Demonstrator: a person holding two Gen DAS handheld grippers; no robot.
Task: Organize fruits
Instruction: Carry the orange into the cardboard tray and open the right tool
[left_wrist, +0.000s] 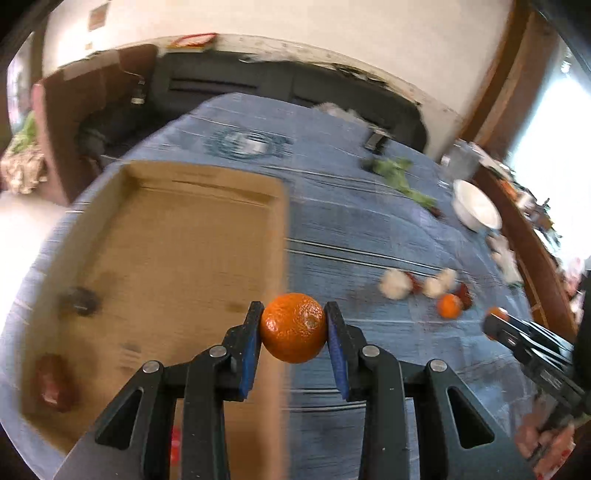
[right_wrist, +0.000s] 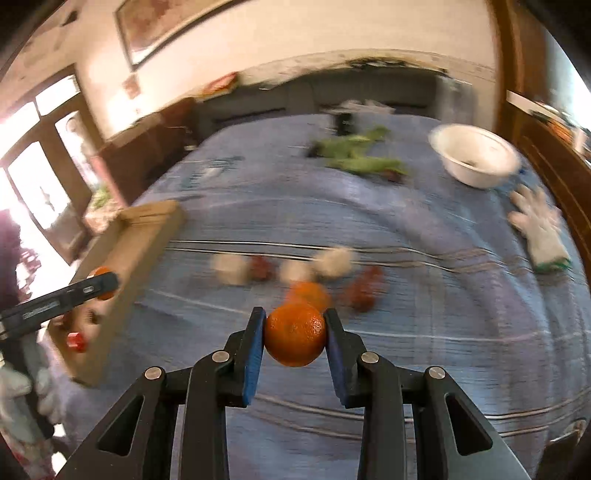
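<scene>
Box (left_wrist: 177, 266): an open cardboard tray lying left of and below the left gripper, its right wall just under the carried fruit; a good collecting place, I judge.
Box contents: a red fruit (left_wrist: 55, 384) at the near left corner and a dark blurred thing (left_wrist: 79, 301) further in; what it is I cannot tell.
Left gripper (left_wrist: 293, 328): clamped on an orange (left_wrist: 293, 328), pads pressing its two sides, held in the air at the box's right edge, apparently for dropping in.
Loose pile (right_wrist: 295, 273): ahead of the right gripper on the blue cloth (right_wrist: 406, 332), pale lumps, reddish fruits and another orange (right_wrist: 310, 293) lie close together, not yet sorted.
Right gripper (right_wrist: 295, 339): closed on a second orange (right_wrist: 295, 339), lifted just in front of the pile; the box is well to its left.
Bowl (right_wrist: 476, 155): white, far ahead and to the right, beside green leaves (right_wrist: 358, 155).
</scene>
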